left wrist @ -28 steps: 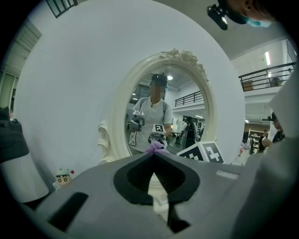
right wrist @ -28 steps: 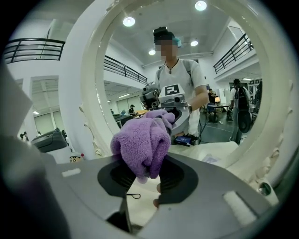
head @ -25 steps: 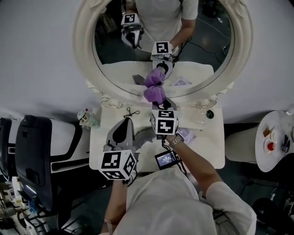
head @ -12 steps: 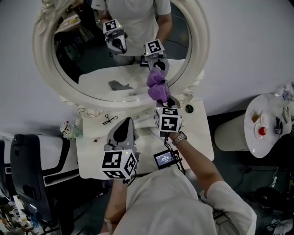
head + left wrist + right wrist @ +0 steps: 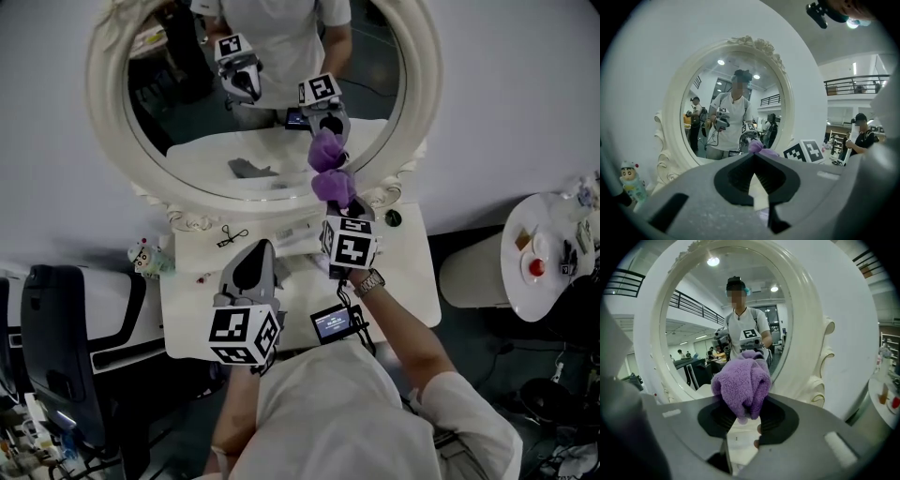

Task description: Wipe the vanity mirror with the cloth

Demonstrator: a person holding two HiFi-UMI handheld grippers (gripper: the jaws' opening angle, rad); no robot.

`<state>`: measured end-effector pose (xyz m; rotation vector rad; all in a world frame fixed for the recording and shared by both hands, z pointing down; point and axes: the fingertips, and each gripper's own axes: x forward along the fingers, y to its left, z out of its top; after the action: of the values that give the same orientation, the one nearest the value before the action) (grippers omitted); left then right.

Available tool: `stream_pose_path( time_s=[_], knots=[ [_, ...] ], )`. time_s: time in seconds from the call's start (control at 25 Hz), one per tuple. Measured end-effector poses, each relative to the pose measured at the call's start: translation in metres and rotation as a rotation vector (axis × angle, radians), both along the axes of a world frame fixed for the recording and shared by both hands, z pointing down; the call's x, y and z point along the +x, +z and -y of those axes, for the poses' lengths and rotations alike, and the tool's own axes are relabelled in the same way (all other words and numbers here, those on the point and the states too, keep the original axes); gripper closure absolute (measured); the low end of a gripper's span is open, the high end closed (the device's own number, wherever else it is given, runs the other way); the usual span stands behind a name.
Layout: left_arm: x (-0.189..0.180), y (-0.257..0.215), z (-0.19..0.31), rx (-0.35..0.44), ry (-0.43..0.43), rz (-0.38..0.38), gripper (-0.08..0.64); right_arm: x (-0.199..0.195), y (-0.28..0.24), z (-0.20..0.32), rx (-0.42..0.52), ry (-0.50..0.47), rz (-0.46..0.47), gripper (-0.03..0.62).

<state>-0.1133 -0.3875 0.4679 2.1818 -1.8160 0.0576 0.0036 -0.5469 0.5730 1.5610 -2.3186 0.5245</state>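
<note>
The oval vanity mirror (image 5: 111,141) in its white carved frame stands at the back of the white vanity table (image 5: 417,281). My right gripper (image 5: 339,208) is shut on a bunched purple cloth (image 5: 333,186), which is pressed to the lower right of the glass, its reflection just above it. In the right gripper view the cloth (image 5: 743,380) bulges out between the jaws of the right gripper (image 5: 743,404), with the mirror (image 5: 801,324) close ahead. My left gripper (image 5: 261,246) hovers over the table's left half, shut and empty. From the left gripper (image 5: 754,157), the mirror (image 5: 675,108) and cloth (image 5: 759,149) show.
A small figurine (image 5: 142,255) and a black clip (image 5: 230,234) lie near the table's left back. A dark round knob (image 5: 394,217) sits at the mirror's right foot. A black chair (image 5: 56,337) stands to the left; a white bin (image 5: 473,272) and a round side table (image 5: 553,267) stand to the right.
The cloth has slid from the bottom middle of the glass toward its lower right. The left gripper has stayed where it was. The head view shifted.
</note>
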Motion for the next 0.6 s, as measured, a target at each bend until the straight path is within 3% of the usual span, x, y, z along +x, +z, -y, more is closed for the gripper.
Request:
stream_pose_path(
  time_s=[0.24, 0.6],
  knots=[
    [-0.053, -0.004, -0.026, 0.005, -0.069, -0.009, 0.558, -0.082, 0.007, -0.033, -0.012, -0.117, -0.017, 0.472],
    [-0.142, 0.002, -0.082, -0.026, -0.265, 0.013, 0.558, -0.200, 0.027, -0.071, -0.054, -0.297, -0.016, 0.472]
  ],
)
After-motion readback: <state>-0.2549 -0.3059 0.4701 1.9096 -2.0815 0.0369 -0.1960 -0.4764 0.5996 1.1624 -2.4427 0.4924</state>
